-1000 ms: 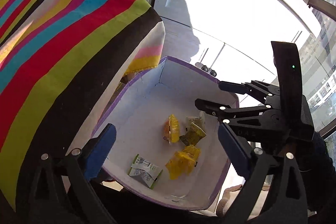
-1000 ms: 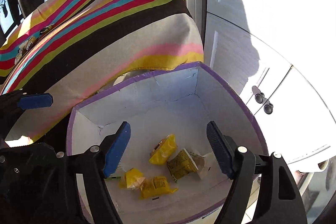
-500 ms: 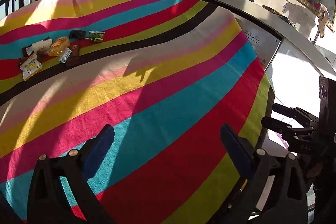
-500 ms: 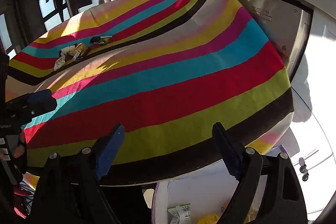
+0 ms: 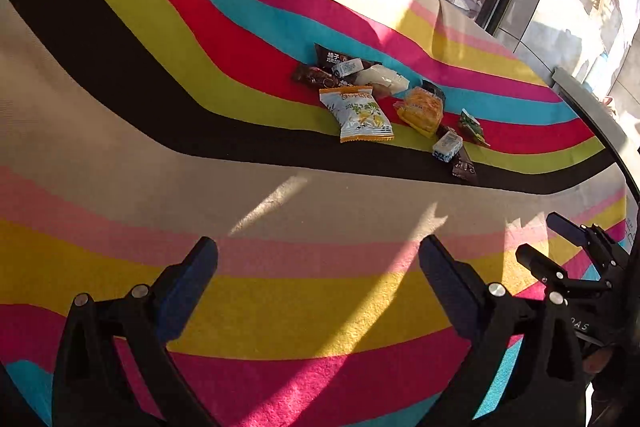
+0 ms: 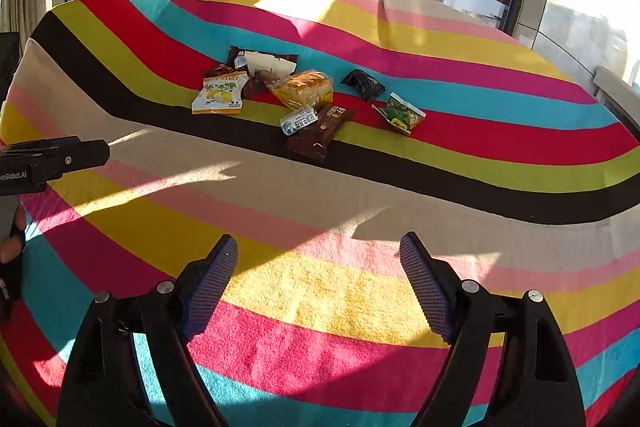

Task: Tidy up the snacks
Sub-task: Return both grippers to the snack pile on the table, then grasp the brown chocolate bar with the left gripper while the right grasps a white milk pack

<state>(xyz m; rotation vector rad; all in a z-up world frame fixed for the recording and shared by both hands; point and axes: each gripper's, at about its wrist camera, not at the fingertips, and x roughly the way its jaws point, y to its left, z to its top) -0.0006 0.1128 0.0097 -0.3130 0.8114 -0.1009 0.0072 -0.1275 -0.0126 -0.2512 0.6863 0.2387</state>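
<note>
Both views are swinging off the box onto the snack pile (image 6: 304, 95); right gripper (image 6: 318, 287) is closing empty, left gripper (image 5: 316, 287) is gaping empty — approaching the outlying green packet (image 6: 400, 113) first, low over the striped surface (image 6: 320, 211).

Left gripper (image 6: 52, 163) body, seen at left edge of right wrist view: white lettering "enRobot.AI", start cut off by frame edge.

Right gripper (image 5: 568, 251) body, in left wrist view: faint letters reading roughly "OAS".

Dark brown snack packet (image 5: 332, 55) at far end of pile: white Chinese characters, first two look like "榛子"; rest too small.

Print on other wrappers illegible.
</note>
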